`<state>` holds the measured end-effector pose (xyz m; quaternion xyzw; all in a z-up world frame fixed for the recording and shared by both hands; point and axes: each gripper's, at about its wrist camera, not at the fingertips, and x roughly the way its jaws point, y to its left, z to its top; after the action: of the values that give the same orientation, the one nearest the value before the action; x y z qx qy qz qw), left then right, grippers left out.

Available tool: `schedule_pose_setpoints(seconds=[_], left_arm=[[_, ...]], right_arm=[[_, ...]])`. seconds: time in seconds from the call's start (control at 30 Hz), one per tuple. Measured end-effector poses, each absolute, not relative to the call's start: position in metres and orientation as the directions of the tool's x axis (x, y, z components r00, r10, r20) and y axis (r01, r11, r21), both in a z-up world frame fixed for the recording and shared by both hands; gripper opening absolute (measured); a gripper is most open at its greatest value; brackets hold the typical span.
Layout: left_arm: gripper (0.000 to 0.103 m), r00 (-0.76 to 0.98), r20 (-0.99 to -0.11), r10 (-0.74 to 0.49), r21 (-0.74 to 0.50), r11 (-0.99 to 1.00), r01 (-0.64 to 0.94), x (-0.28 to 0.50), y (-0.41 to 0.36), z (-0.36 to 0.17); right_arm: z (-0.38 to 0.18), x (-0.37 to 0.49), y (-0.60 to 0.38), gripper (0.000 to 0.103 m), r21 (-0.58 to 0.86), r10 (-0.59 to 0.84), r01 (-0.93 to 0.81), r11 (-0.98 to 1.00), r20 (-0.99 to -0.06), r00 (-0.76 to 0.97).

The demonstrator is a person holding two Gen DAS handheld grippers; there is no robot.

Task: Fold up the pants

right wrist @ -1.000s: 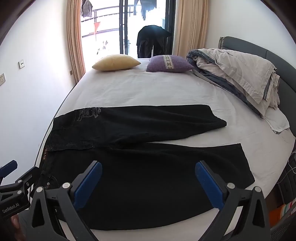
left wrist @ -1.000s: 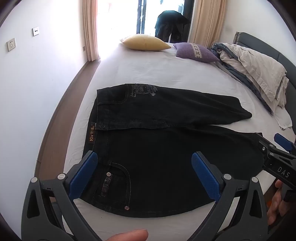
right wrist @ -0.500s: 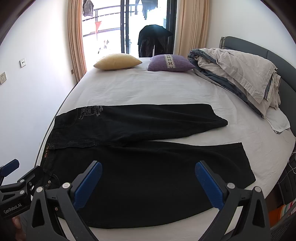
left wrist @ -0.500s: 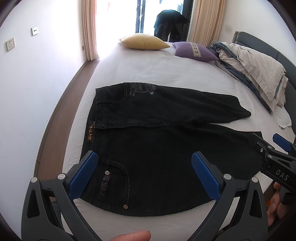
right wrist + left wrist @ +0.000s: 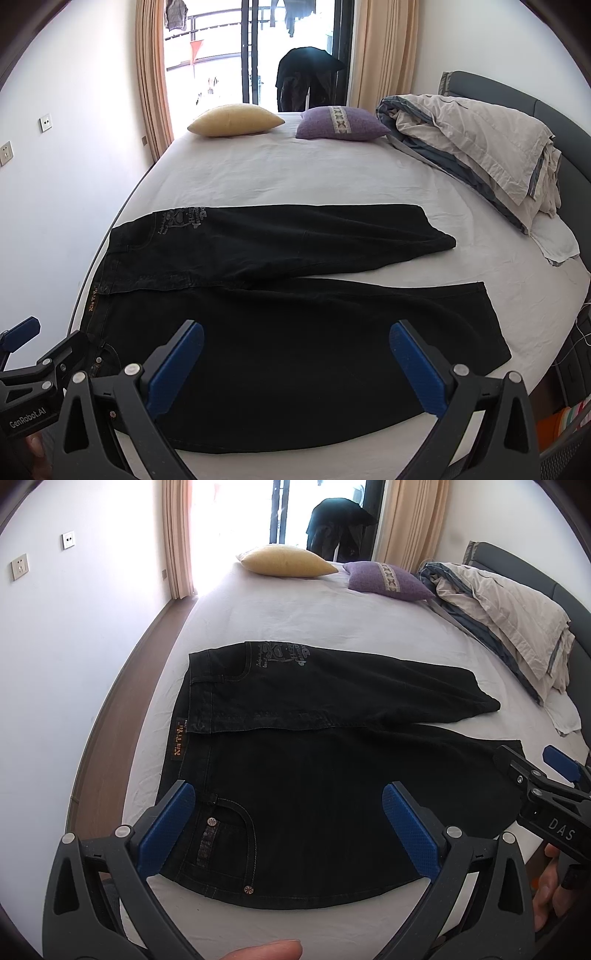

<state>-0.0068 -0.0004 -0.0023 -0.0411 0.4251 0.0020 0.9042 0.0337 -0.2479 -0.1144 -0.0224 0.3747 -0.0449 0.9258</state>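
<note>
Black jeans (image 5: 314, 775) (image 5: 295, 332) lie flat on the white bed (image 5: 295, 613), waistband to the left, both legs stretched right and spread apart. My left gripper (image 5: 288, 827) hovers open above the near pocket and upper leg, with nothing between its blue pads. The right gripper (image 5: 295, 365) hangs open over the middle of the near leg, also empty. Each gripper shows at the edge of the other's view: the right gripper (image 5: 546, 794) near the hem, the left gripper (image 5: 29, 350) near the waistband.
A yellow pillow (image 5: 236, 120) and a purple pillow (image 5: 341, 123) sit at the far end of the bed. A rumpled duvet pile (image 5: 480, 147) lies along the right side by the grey headboard (image 5: 517, 96). The wall and floor strip run along the left.
Both grippers have drawn back and risen slightly, so the jeans sit a little lower and farther in each view. The jeans themselves have not moved.
</note>
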Motion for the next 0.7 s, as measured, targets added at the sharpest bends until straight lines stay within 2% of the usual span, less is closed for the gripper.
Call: schedule_pose_setpoints(seconds=[0.7], left_arm=[[0.103,0.636,-0.771,-0.032,-0.073,0.997,-0.038,-0.0093,-0.0013,-0.0044]], right_arm=[[-0.1156,0.0313,-0.2469,0.103,-0.076,-0.099,0.064,0.995,-0.694,0.713]])
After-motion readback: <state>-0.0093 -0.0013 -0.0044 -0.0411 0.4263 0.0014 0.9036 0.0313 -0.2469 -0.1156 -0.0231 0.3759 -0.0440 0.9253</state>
